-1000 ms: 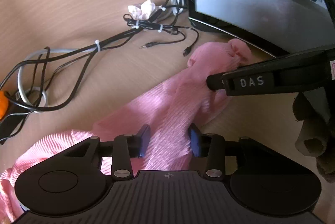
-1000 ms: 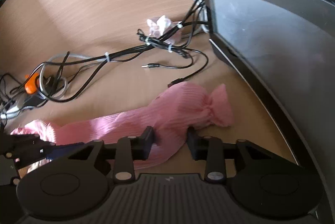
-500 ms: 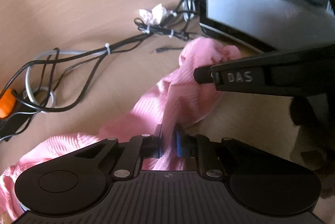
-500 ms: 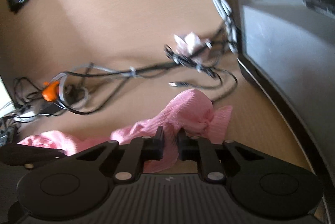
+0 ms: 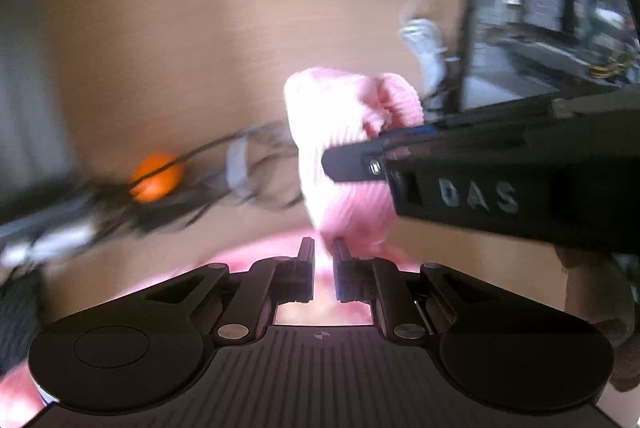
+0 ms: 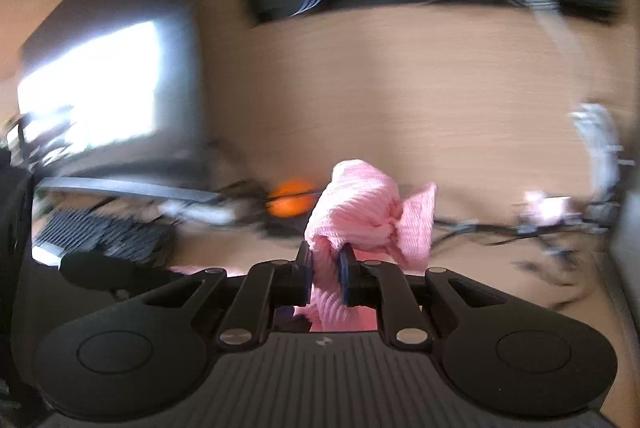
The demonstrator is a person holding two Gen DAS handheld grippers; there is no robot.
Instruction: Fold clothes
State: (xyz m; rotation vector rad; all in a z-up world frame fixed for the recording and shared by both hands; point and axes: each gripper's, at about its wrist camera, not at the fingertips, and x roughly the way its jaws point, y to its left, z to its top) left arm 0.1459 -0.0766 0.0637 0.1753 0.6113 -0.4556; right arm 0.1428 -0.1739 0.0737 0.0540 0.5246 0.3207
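The pink cloth (image 6: 362,211) is pinched by both the right gripper (image 6: 325,268), whose jaws are opening slightly, and the tightly closed left gripper (image 5: 323,260), its length hanging between them.

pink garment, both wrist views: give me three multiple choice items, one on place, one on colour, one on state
1. Where is the right gripper holding the pink garment?
A. just behind its bunched end
B. on a hanger
C. inside a drawer

2. What colour is the round object among the cables?
A. green
B. orange
C. blue

3. How is the left gripper set?
A. wide open, nothing near it
B. shut on the pink garment
C. shut on a cable

Key: 1 A, the bunched end sticks out past the fingers. 2 B, it shows orange in both views. 3 B, pink fabric sits between its closed fingers.
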